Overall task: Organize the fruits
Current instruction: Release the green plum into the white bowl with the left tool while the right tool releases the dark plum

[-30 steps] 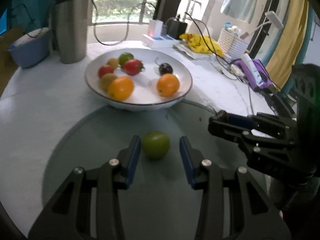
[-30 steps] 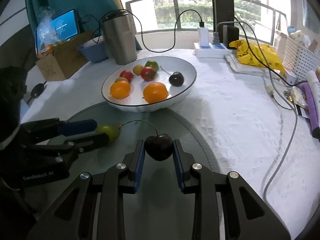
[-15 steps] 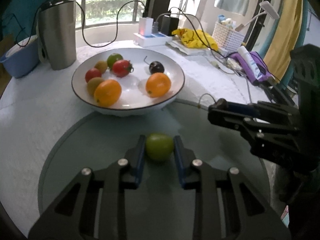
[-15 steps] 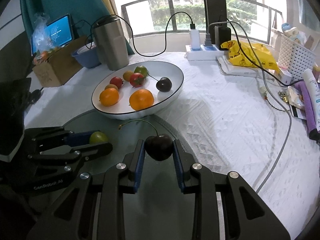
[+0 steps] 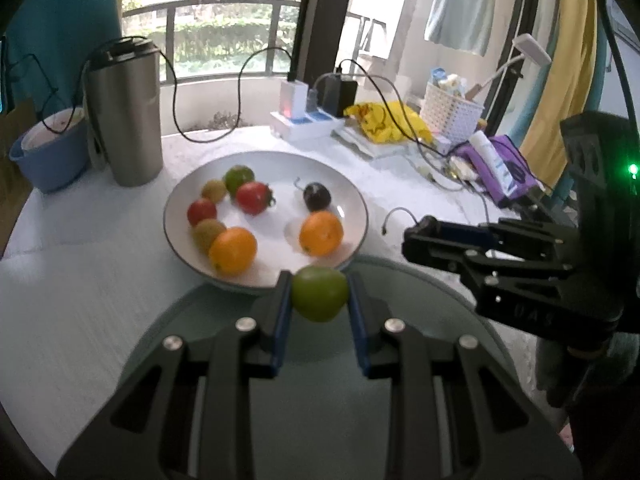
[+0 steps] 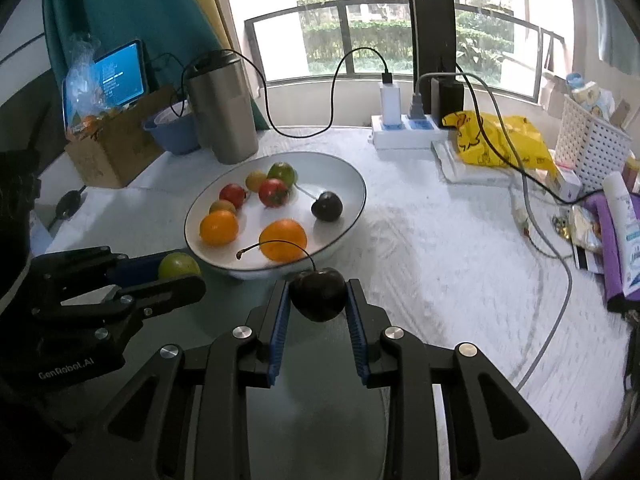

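My left gripper [image 5: 319, 300] is shut on a green fruit [image 5: 319, 298] and holds it above the grey glass disc [image 5: 320, 400], just in front of the white bowl [image 5: 352, 196]. My right gripper [image 6: 318, 300] is shut on a dark cherry [image 6: 318, 294] with a long curved stem, also raised near the bowl's [image 6: 356, 184] front rim. The bowl holds two oranges [image 5: 233, 250], red, green and brownish fruits and another dark cherry [image 5: 317, 197]. The left gripper with the green fruit [image 6: 178, 266] shows at the left of the right wrist view.
A steel tumbler [image 5: 124, 112] and a blue tub [image 5: 52, 152] stand behind the bowl on the left. A power strip [image 6: 404, 134], cables, a yellow bag [image 6: 500, 142], a white basket [image 6: 592, 148] and purple items [image 6: 616, 248] crowd the back right. A cardboard box [image 6: 116, 148] sits far left.
My left gripper closed on the green fruit and lifted it off the glass disc towards the bowl. My right gripper, still holding the cherry, rose and moved back a little.
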Action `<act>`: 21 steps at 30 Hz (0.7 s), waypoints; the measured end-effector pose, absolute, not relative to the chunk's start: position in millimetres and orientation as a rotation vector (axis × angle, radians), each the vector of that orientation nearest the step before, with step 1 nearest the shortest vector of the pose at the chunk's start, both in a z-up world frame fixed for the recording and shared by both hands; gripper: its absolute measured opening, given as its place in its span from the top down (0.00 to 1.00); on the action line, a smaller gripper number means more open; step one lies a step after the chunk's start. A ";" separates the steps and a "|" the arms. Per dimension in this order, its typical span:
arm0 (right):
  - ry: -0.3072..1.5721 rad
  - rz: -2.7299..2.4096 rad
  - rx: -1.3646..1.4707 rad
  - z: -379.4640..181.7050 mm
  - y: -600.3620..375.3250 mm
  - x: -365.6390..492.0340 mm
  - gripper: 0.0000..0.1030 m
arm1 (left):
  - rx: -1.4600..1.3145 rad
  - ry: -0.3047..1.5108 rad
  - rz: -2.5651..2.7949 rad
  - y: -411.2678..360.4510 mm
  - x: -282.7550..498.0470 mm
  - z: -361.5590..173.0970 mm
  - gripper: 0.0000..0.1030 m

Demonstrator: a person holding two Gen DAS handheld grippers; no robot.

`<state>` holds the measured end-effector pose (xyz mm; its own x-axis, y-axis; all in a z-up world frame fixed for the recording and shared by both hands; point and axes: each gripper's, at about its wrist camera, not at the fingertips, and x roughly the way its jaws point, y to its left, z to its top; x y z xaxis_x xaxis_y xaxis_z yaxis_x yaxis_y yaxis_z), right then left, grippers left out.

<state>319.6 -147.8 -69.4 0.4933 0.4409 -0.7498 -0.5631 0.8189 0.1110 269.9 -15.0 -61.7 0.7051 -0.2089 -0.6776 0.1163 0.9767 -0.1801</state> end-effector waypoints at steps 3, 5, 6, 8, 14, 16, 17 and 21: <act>0.856 0.612 -0.158 -66.6 -145.4 325.5 0.71 | -0.129 0.760 -0.177 -12.6 278.4 -59.5 0.73; 0.854 0.611 -0.157 -65.7 -144.0 329.4 0.71 | -0.126 0.757 -0.174 -11.6 283.5 -59.9 0.73; 0.854 0.613 -0.157 -65.3 -142.8 332.1 0.71 | -0.127 0.757 -0.173 -11.1 285.7 -60.4 0.73; 0.853 0.613 -0.158 -64.9 -140.8 336.7 0.71 | -0.130 0.759 -0.174 -9.5 290.5 -61.9 0.73; 0.859 0.619 -0.152 -66.9 -134.7 350.6 0.71 | -0.136 0.777 -0.168 -5.0 301.7 -67.8 0.73; 0.860 0.619 -0.144 -69.1 -132.3 356.3 0.71 | -0.136 0.786 -0.167 -4.1 305.8 -69.8 0.73; 0.862 0.621 -0.141 -70.6 -130.8 359.4 0.71 | -0.138 0.788 -0.167 -4.1 306.8 -70.4 0.73; 0.872 0.627 -0.134 -76.7 -126.2 368.5 0.71 | -0.148 0.806 -0.167 -2.6 312.8 -75.6 0.73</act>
